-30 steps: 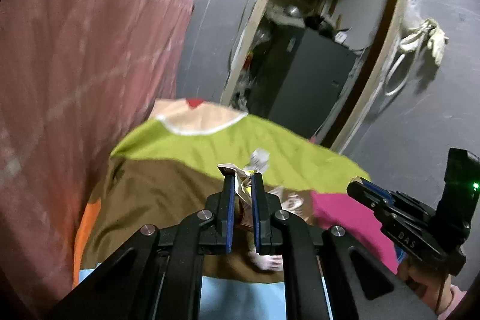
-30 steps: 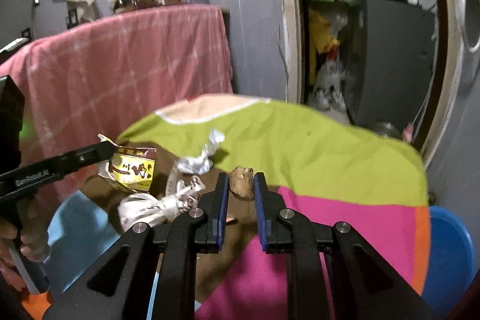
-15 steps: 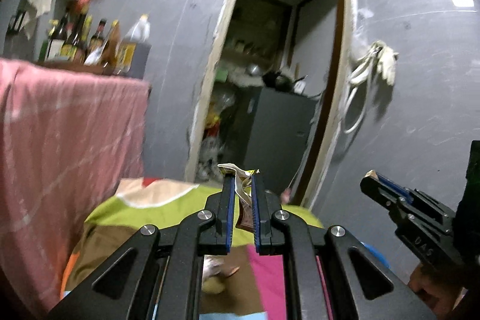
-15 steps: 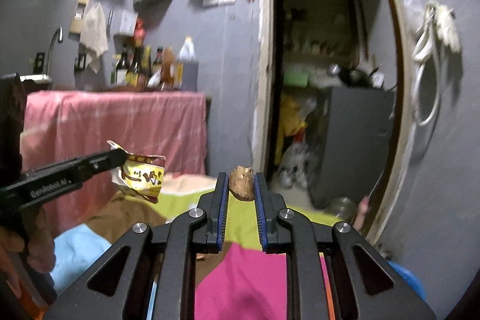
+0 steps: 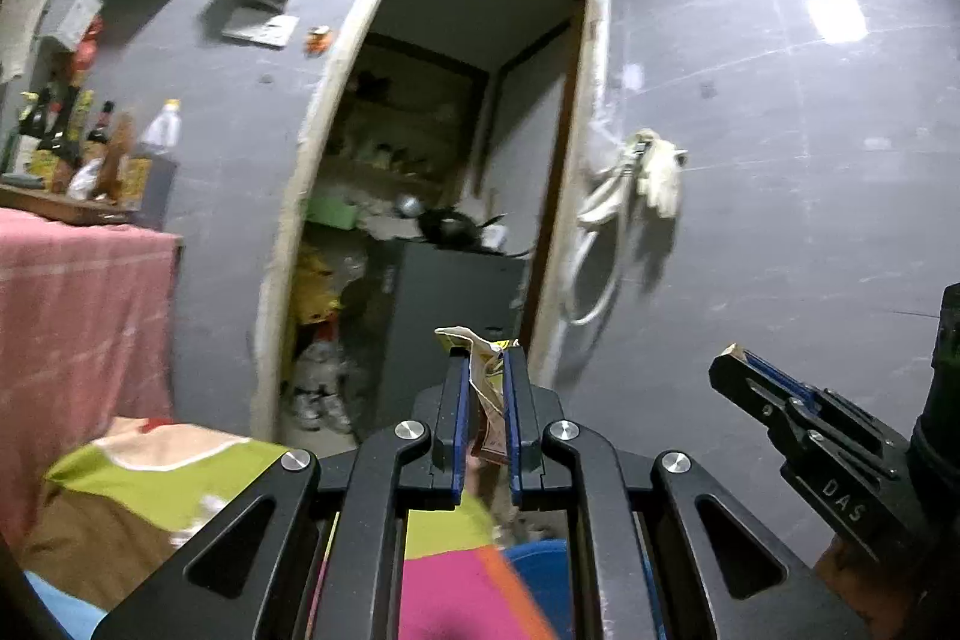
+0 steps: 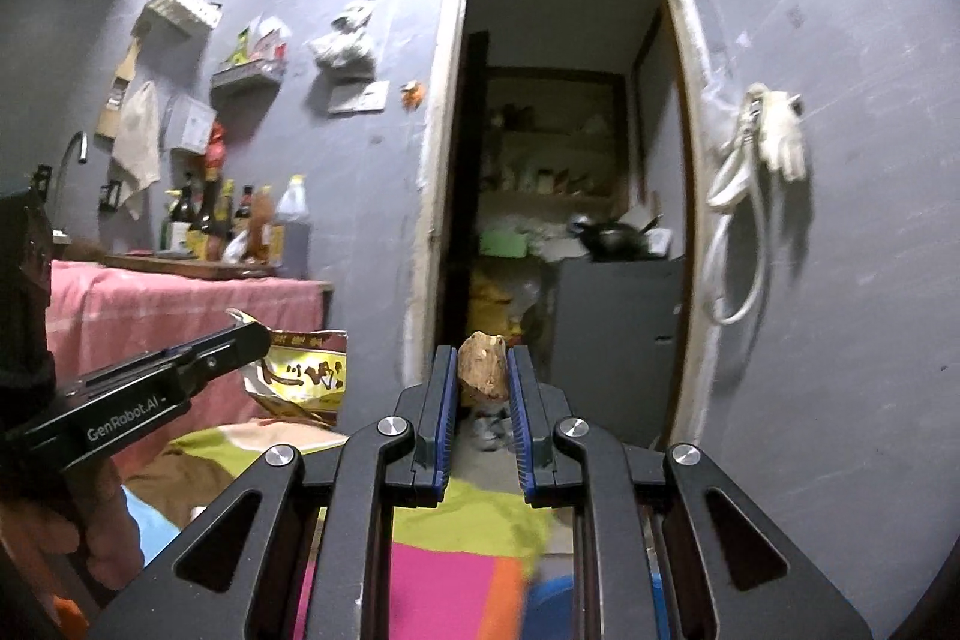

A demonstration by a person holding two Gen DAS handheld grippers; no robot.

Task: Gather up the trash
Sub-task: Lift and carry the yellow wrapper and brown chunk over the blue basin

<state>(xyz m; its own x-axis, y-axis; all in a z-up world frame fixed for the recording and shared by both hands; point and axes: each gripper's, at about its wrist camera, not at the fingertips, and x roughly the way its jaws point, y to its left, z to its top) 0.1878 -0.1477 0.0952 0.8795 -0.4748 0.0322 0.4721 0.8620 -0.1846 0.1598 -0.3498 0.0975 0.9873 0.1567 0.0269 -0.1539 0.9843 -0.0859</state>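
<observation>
Currently both grippers point level at the grey wall and the open doorway (image 6: 564, 196), each carrying trash above the patchwork cloth (image 6: 456, 574)

Left to right:
- pink-draped desk (image 6: 180, 322) at far left, bottles (image 6: 210, 220) lined up on its top against the wall
- left gripper (image 5: 485, 388) clenched on a crumpled yellow snack wrapper (image 6: 306, 376); from its own camera the wrapper shows edge-on, pinched between the blue pads and sticking out past the fingertips; in the right wrist view it hangs off the gripper tip, printed face visible, in front of the pink drape
- a hand (image 6: 54, 526) holds that gripper at the lower left edge of the right wrist view
- right gripper (image 6: 483, 382) clamped on a small brown chunk (image 6: 483, 367), looks like wood or a dried scrap, cannot tell which; it sits near the fingertips, both pads touching it
- blue container (image 5: 543, 574) just past the cloth's orange edge, below both grippers, mostly hidden by the gripper frames
- white glove (image 6: 780, 136) and hose loop (image 6: 738, 244) hung on the wall right of the doorway
</observation>
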